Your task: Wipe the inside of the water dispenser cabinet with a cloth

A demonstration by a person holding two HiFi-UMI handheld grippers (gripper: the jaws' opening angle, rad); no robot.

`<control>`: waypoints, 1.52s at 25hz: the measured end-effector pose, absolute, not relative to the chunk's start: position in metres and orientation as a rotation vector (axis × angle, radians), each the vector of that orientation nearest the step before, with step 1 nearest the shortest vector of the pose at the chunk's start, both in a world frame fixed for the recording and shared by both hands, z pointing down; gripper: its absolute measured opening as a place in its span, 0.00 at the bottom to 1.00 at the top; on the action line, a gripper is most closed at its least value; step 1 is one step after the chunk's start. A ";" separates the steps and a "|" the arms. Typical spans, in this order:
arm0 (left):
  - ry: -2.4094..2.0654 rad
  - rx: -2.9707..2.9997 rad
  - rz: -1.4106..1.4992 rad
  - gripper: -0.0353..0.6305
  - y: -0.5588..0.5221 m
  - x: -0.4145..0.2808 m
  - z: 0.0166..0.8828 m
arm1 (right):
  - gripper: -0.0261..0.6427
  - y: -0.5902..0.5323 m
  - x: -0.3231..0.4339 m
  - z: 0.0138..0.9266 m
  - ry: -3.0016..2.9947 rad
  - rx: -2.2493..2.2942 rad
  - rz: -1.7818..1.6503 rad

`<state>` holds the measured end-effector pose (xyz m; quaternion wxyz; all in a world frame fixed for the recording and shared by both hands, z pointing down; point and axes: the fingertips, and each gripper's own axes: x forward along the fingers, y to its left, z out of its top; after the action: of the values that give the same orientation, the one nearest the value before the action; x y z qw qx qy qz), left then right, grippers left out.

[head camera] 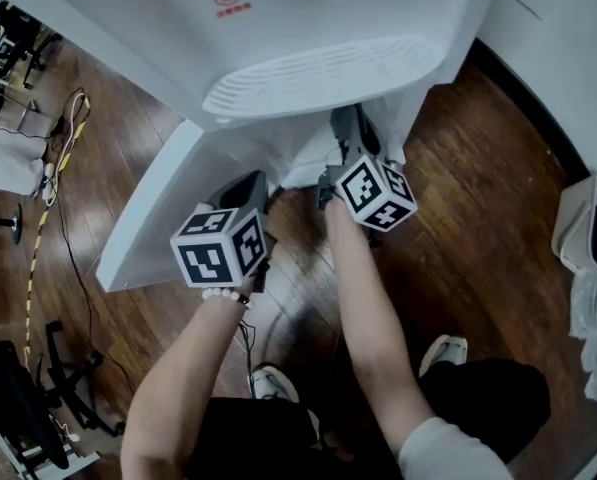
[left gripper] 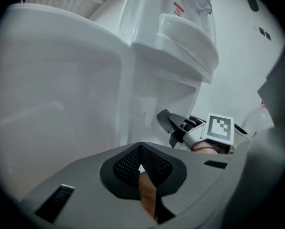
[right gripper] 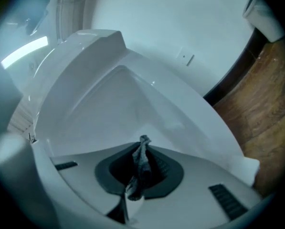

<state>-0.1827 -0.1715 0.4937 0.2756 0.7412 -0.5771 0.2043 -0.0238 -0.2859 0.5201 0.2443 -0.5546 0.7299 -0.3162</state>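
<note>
Two grippers are held at the open cabinet (right gripper: 132, 104). Cloth (right gripper: 141, 168) is clamped in the right gripper (right gripper: 142, 147), aimed inside; left gripper (left gripper: 141, 151) jaws are together, empty, beside the door (head camera: 148, 218). Wiping is judged in hand; next, cloth must be pressed against an inner wall.

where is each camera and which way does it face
Head view: on the person's head, facing steeply down at the water dispenser and floor; both forearms, left gripper, right gripper show.
Left gripper view: on the left gripper, facing up the dispenser's front; own jaws shut, empty.
Right gripper view: on the right gripper, facing into the cabinet; own jaws pinch the cloth.
Shared: head and left gripper views both show the right gripper.
</note>
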 end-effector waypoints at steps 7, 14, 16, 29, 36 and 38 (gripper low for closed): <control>-1.428 2.013 0.666 0.05 -0.160 -0.168 0.505 | 0.08 -0.197 -0.064 0.582 2.083 -1.568 -1.235; -1.268 1.873 0.785 0.05 -0.113 -0.116 0.506 | 0.08 -0.132 -0.043 0.547 2.398 -1.694 -1.440; -1.225 1.871 0.805 0.05 -0.104 -0.099 0.476 | 0.08 -0.116 -0.023 0.516 2.407 -1.750 -1.488; -1.011 2.095 0.667 0.05 -0.009 -0.094 0.094 | 0.07 -0.009 -0.023 0.131 2.616 -1.969 -1.288; -1.075 2.133 0.542 0.05 0.038 -0.106 -0.017 | 0.07 0.041 -0.029 -0.006 2.743 -1.939 -1.103; -1.101 2.136 0.505 0.05 0.054 -0.103 -0.040 | 0.07 0.057 -0.024 -0.035 2.764 -1.909 -1.051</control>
<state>-0.1026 0.0540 -0.0399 0.3365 0.8192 -0.4222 0.1935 -0.0238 0.0574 -0.0346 -0.1880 -0.5326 0.7713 -0.2933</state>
